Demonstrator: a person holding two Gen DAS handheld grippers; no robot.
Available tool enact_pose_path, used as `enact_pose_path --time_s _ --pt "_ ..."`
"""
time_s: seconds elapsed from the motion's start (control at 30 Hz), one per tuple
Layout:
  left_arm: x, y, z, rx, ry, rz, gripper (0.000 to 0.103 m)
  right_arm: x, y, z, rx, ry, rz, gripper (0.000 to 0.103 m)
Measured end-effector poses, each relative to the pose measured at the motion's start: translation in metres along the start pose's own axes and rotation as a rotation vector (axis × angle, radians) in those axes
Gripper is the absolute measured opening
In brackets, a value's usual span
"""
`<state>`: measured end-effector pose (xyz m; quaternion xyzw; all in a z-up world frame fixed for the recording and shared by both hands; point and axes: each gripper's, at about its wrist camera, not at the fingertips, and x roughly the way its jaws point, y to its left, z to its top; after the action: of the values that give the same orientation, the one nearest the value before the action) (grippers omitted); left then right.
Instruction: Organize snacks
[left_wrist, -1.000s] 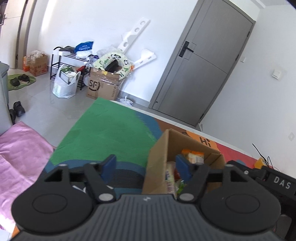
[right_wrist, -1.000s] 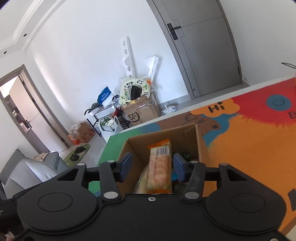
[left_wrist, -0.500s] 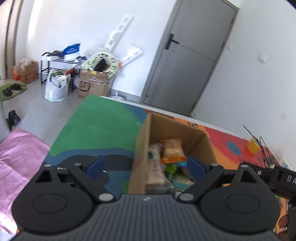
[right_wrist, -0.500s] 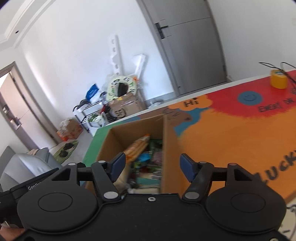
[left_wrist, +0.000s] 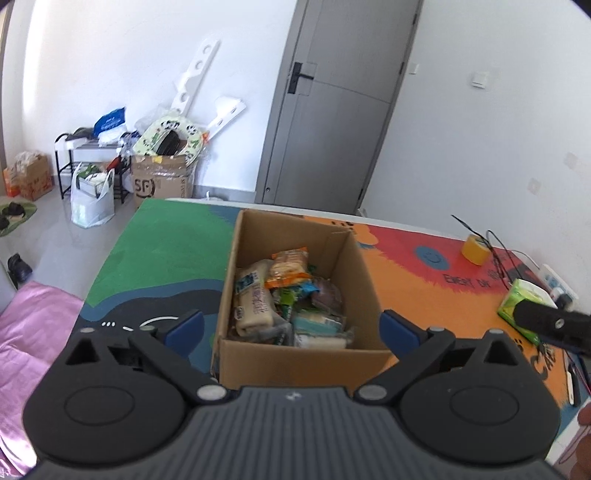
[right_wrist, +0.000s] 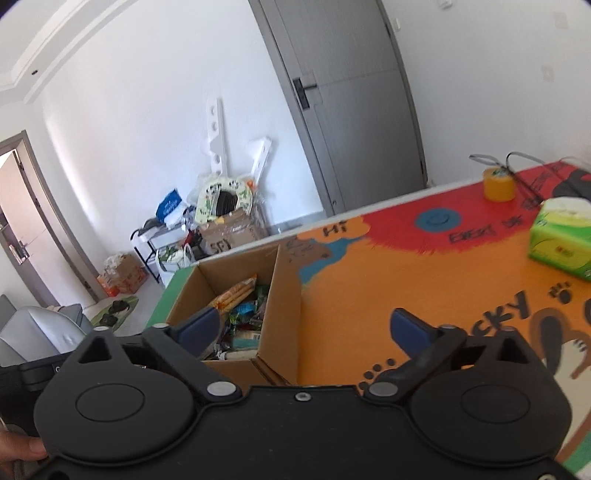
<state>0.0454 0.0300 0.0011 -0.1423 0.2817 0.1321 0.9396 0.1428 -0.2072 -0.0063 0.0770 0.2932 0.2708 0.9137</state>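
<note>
Your left tongs and right tongs were both opening, nothing between the jaws. Cardboard box sat on the bench just ahead of the left tongs, ahead-left of the right. Snack packets filled it loosely: orange, green, pale wrappers, piled unevenly. They looked light, soft, crinkly and probably slick; best pinched across a flat middle, gently. The box walls looked stiff enough to grip at the rim.

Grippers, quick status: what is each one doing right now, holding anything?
Left gripper: jaws opening wide, nothing gripped; the cardboard box of snacks sits in front.
Right gripper: jaws opening wide, empty.
</note>
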Motion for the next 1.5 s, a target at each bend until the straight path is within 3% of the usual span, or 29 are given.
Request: enact_pose_path --time_s 0.33,0.53,1.5 --pt "-0.046 -0.013 -0.006 0.04 -0.058 -0.069 0.103 -0.052 -0.011 -0.009 0.017 -0.061 -0.049 0.103" --pt "-0.059 -0.017 -0.015 0.078 -0.059 -0.065 0.103 -0.069 -0.012 -0.019 -0.003 -0.069 -0.077 0.103" --pt "-0.078 -0.003 -0.018 0.103 -0.066 -0.049 0.103 -0.083 -0.004 -0.025 -0.059 -0.059 -0.089 0.103"
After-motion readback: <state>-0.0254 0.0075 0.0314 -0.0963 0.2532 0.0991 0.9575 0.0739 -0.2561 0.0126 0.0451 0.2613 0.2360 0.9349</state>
